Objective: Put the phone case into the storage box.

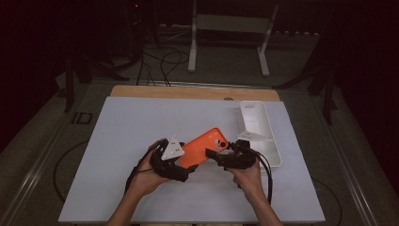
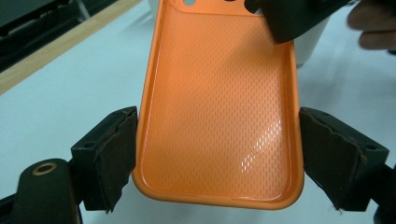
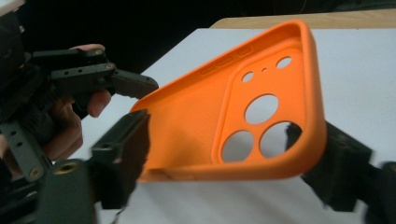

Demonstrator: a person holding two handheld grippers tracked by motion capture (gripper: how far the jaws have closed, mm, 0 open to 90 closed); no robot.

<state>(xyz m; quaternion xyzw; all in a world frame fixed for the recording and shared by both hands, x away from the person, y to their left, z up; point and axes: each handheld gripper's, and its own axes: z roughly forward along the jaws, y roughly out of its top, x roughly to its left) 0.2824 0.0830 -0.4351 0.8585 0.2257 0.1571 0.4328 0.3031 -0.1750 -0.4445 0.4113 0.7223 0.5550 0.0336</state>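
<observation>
1. Phone case (image 1: pixel 203 146), orange: held above the worktop (image 1: pixel 127 136), between both grippers.
2. Left gripper (image 2: pixel 217 154): clamped on the case's bottom end.
3. Right gripper (image 3: pixel 224 161): jaws straddle the camera end; contact unclear.
4. Tray (image 1: pixel 270 141), white: at the worktop's right.

We can read no text, label, brand, number or sign anywhere here. The orange case (image 2: pixel 219 107) carries only a fine mesh pattern on its inside and bears no lettering that we can make out. The white tray (image 1: pixel 256 123) and the worktop (image 1: pixel 141 127) are plain, with no print we can see on either.
</observation>
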